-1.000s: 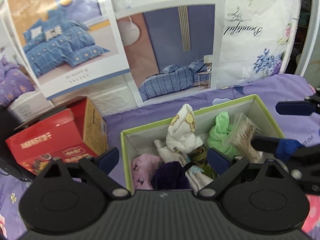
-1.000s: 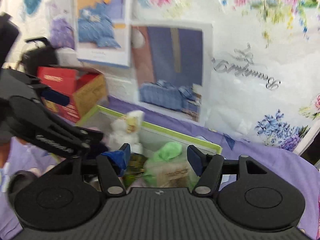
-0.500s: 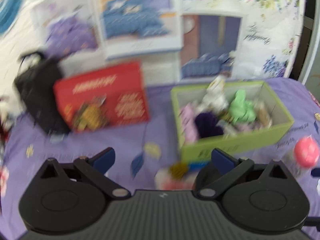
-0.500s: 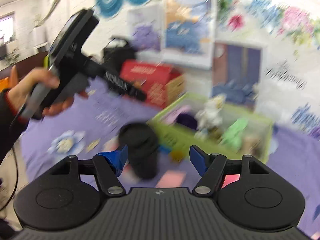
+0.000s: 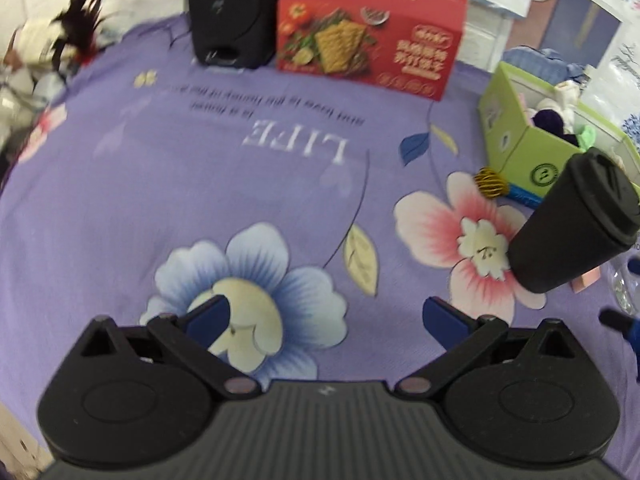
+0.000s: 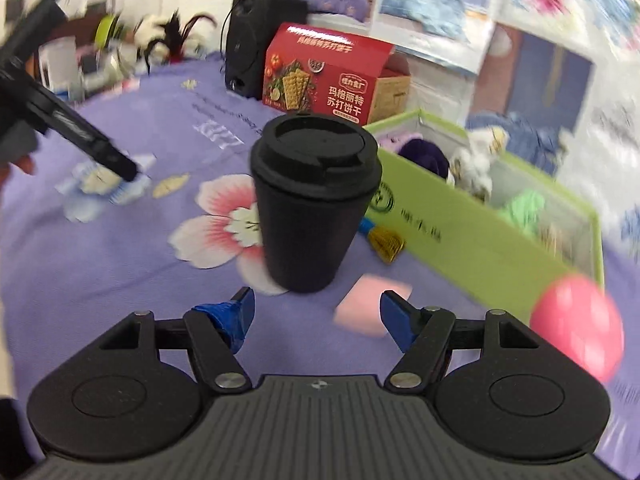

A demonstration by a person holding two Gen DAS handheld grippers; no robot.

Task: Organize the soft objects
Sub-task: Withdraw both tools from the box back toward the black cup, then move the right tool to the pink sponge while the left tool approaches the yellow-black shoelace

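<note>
Right wrist view: my right gripper (image 6: 316,320) open, empty, facing the black cup (image 6: 314,204); left gripper (image 5: 326,320) wide open over the cloth (image 5: 200,168).

wrist views, shared black cup (image 5: 576,222)

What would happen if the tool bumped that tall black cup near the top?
The black cup might tip: it stands tall and narrows toward its base, on soft purple cloth. Its lid looks seated, so spills seem unlikely. Fallen, it would probably roll in a curve.
</note>
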